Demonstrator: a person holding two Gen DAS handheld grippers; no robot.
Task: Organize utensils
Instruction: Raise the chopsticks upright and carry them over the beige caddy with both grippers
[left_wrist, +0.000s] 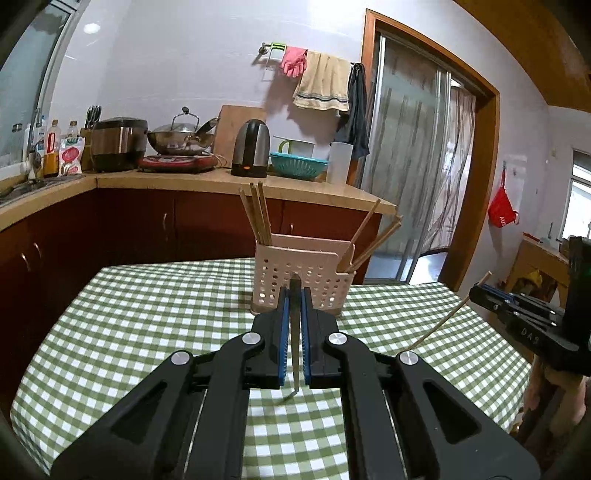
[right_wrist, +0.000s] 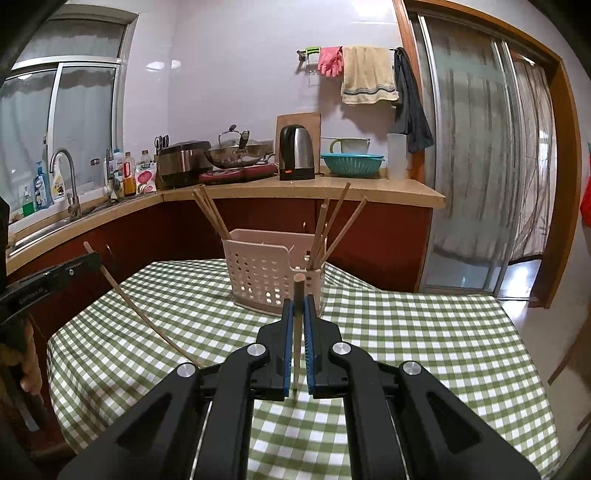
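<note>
At the centre of both wrist views stands the perforated holder (left_wrist: 301, 271) on the checked worktop (left_wrist: 147, 314), with chopsticks already leaning in its compartments. The left tool (left_wrist: 294, 295) is clenched on a thin dark utensil (left_wrist: 294, 332), probably a chopstick, whose long axis runs along the fingers and points toward the holder straight ahead. The right tool (right_wrist: 298, 308) grasps a wooden chopstick (right_wrist: 297, 325) in the same manner, aimed at the small side compartment (right_wrist: 314, 280) at the holder's right. Both tools seem about equally near; each stick probably must tip upright before it goes in.
</note>
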